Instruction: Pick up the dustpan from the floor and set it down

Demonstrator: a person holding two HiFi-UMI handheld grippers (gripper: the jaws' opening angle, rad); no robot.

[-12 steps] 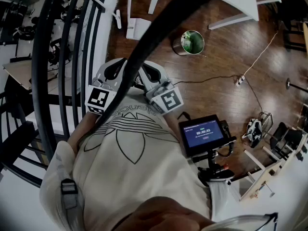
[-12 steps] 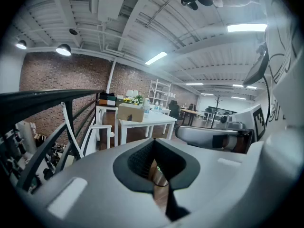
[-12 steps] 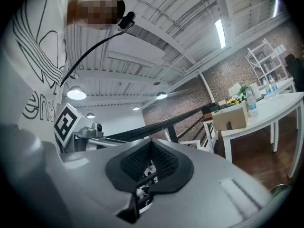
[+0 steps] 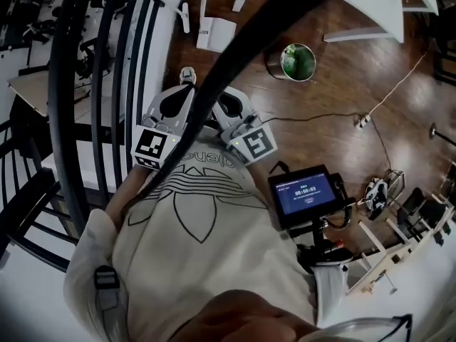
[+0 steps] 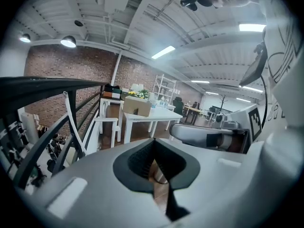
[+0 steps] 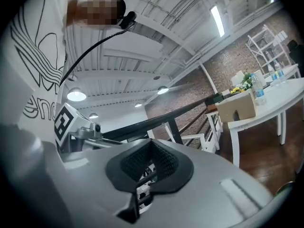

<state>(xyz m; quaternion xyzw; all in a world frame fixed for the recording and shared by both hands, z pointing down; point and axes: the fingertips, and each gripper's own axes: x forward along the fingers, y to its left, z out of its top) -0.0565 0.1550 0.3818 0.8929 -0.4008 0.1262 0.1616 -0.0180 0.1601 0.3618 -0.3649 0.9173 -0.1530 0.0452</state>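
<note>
A flat white thing (image 4: 216, 33) lies on the wooden floor at the top of the head view, with a white handled piece (image 4: 187, 16) beside it; it may be the dustpan, but I cannot tell. My left gripper (image 4: 174, 102) and right gripper (image 4: 229, 107) are held side by side close to my chest, well above the floor and apart from it. A black railing bar crosses in front of them. In the left gripper view the left gripper (image 5: 154, 163) is shut on nothing. The right gripper (image 6: 149, 167) in its own view is also shut and empty.
A black stair railing (image 4: 92, 98) runs down the left. A green-lined bin (image 4: 298, 61) stands on the floor ahead. White table legs (image 4: 360, 34) lie at top right, a cable (image 4: 377, 98) trails across the floor, and a blue-screened device (image 4: 308, 193) hangs by my right side.
The head view has shifted slightly, so the floor things sit a little further right. Both grippers stay at my chest, still shut.
</note>
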